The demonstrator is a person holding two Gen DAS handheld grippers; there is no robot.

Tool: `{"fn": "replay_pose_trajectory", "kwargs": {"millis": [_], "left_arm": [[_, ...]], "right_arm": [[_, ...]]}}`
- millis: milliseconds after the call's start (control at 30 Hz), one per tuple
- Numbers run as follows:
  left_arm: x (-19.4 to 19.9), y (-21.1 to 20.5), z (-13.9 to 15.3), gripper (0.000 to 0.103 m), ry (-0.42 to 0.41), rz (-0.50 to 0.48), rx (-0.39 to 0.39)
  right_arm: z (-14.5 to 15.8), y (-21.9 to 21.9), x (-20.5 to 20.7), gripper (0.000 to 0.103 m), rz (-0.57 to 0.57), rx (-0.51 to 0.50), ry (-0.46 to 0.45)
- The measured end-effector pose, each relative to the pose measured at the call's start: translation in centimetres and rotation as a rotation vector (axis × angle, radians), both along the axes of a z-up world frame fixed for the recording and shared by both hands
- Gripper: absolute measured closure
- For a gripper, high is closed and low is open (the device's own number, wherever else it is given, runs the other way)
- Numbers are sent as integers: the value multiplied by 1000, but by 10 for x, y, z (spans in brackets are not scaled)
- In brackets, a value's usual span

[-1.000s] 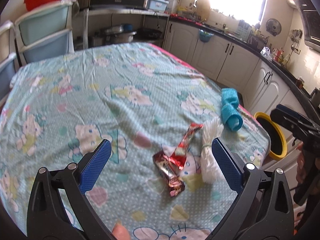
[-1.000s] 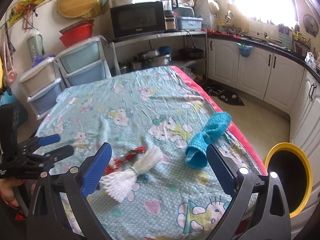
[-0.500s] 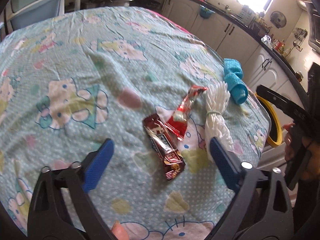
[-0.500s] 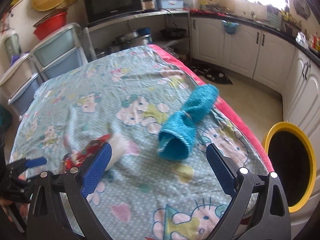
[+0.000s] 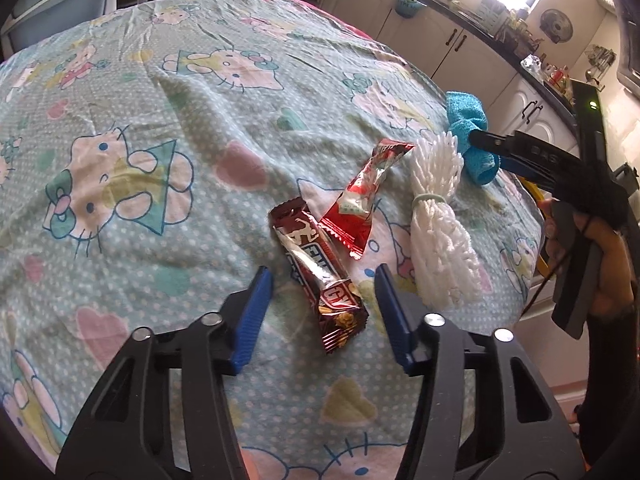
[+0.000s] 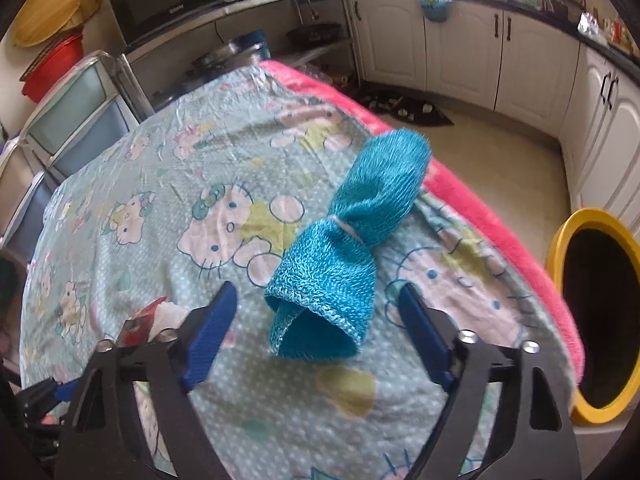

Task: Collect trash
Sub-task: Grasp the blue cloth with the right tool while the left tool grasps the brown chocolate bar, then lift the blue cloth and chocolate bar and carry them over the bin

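A brown snack-bar wrapper lies on the cartoon-print tablecloth. My left gripper hovers low over it. Its jaws are closing, the wrapper's near end lies between them, and the pads stand clear of it. A red wrapper and a white bundle tied with a band lie just beyond. My right gripper straddles a teal knitted roll. Its jaws are closing too, with gaps on both sides of the roll.
A yellow-rimmed bin stands on the floor off the table's right edge, past the pink border. Plastic drawers and a microwave shelf stand behind the table. White cabinets line the far wall. A hand holds the right gripper.
Both grippers have dropped toward the table and their jaws have narrowed. The left one closed in around the brown wrapper. The right one moved from the white bundle over to the teal roll.
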State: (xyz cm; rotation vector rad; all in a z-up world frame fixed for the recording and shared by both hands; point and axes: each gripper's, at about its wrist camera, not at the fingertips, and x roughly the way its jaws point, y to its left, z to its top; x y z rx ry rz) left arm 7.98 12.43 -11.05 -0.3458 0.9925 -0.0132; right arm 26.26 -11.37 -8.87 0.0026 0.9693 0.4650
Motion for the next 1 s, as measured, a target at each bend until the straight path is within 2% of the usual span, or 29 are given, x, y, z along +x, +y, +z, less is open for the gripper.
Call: {"fn": "replay_pose_trajectory", "kwargs": {"millis": [133,200,367,433,700,1000], "left_arm": [[-1,6,-1,75,7,5,-3],[-2,9,-2,81,10,7,-5],[-4,15,-2,85,14,5,-22],[-6,16,-1,87,17,2,-22],[-18,18,5,89,19,1,-5],[-41,31,23,89,-23,65,20]], "right_arm": [[-17,3,7,55,-5,-16,55],[-20,0,6,60,-14,-11,52],[-16,-7,3,83,6,-2,26],[-12,-9,0,87,15,-2,13],[6,-17,-22,90,63,8,-55],[38,-18,-58,90,149,34,-140]]}}
